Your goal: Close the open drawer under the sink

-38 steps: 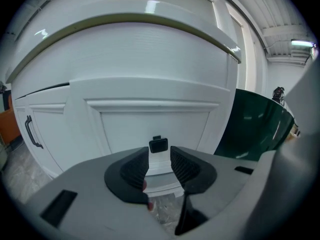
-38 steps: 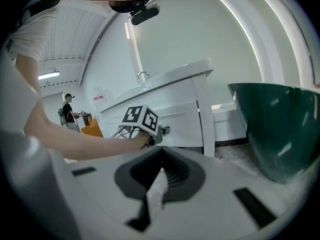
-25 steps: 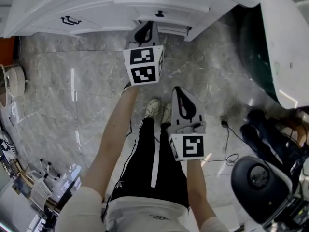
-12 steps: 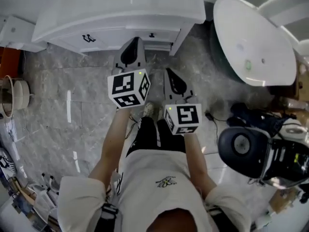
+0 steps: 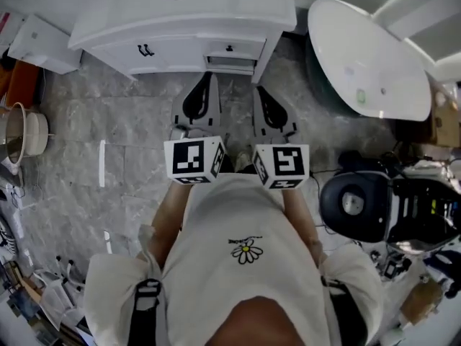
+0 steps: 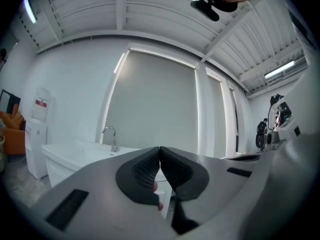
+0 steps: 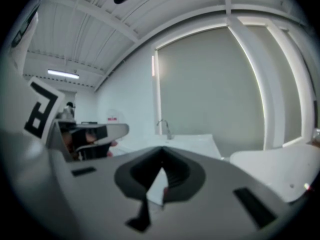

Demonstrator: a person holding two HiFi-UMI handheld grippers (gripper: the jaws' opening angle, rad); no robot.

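Both held level, side by side | left tool (image 6: 159, 149) closed, empty | right tool (image 7: 161, 160) closed, empty

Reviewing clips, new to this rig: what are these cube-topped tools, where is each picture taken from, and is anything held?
A person holds a hand tool in each hand; each ends in a two-jaw claw. The head view looks down from the person's head at the left claw, right claw, the white sink cabinet and its small drawer, on a marble floor. The other two pictures come from cameras riding on each claw, looking along its jaws. Both claws are shut, holding nothing.
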